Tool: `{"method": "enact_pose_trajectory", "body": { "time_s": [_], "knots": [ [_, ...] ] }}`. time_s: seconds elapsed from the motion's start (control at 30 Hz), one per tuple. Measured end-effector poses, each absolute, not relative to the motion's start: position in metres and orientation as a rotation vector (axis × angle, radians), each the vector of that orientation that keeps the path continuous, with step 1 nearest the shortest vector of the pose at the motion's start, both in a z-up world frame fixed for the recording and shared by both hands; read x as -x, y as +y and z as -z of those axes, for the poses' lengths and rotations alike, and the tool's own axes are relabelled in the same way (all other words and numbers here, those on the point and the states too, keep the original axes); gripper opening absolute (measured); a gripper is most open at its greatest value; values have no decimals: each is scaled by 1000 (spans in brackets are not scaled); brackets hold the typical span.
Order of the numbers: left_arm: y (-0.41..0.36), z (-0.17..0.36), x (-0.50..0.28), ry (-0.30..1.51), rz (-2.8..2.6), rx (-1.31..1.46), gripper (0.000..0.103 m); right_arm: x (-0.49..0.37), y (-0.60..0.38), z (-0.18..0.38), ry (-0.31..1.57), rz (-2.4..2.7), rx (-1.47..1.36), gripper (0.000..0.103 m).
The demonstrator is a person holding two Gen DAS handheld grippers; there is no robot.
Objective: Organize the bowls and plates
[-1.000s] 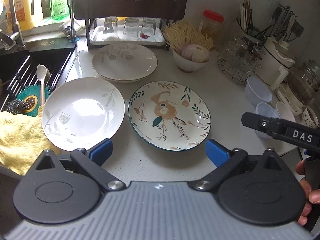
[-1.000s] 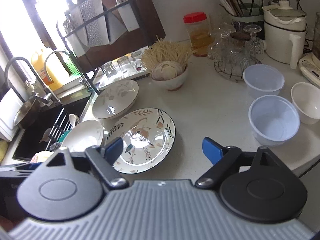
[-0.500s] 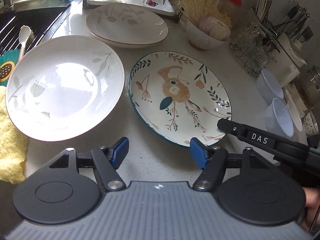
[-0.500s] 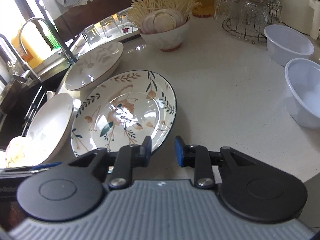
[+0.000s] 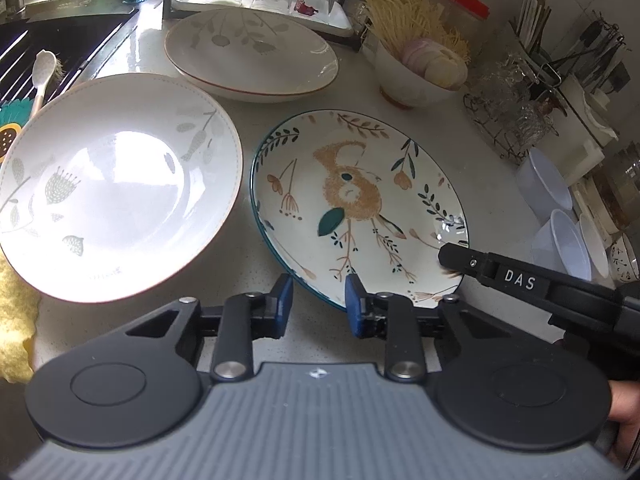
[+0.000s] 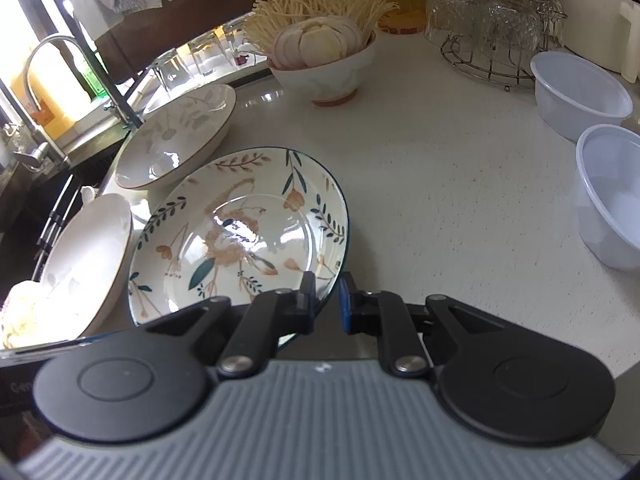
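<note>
Left wrist view: the left gripper [image 5: 316, 300] is sitting lower and closer to the counter than a second ago, and its blue-padded jaws are closing — now narrow, with the near rim of the round ceramic plate painted with a tan bird and teal leaves [image 5: 356, 204] between them, the pads not visibly pressing yet. The white ceramic plate with grey leaf prints [image 5: 112, 184] is lying just left of it, and the cream plate with a brown rim [image 5: 252, 54] behind both. The right gripper [image 5: 450, 256] is reaching in from the right onto the painted plate's edge.

Right wrist view: the right gripper [image 6: 327, 296], wide a second ago, is now pinching the painted plate's [image 6: 240, 232] near right rim. Only this view is showing the two translucent plastic bowls [image 6: 608, 196] clearly — they are standing well apart from the plates.
</note>
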State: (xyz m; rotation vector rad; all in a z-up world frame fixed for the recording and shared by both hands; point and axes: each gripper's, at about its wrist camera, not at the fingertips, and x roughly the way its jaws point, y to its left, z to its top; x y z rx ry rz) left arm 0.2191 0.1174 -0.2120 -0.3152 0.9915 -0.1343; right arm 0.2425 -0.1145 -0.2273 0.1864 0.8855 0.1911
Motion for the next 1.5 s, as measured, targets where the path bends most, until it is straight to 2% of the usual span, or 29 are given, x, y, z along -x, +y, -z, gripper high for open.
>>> {"method": "enact_pose_trajectory", "body": {
  "time_s": [0.8,1.03,1.27,1.5],
  "knots": [
    [99,215,-231,1005,219,317,33,-238,-139,224,881,-115,-186,15],
    [108,205,-230,1012,141,282,39,-235,-140,221,876,-84,-200,17],
    [114,187,-215,1011,130,268,39,-224,-148,205,858,-59,-257,18],
    [120,147,-206,966,161,259,39,-207,-137,163,798,-108,-232,18]
  ]
}}
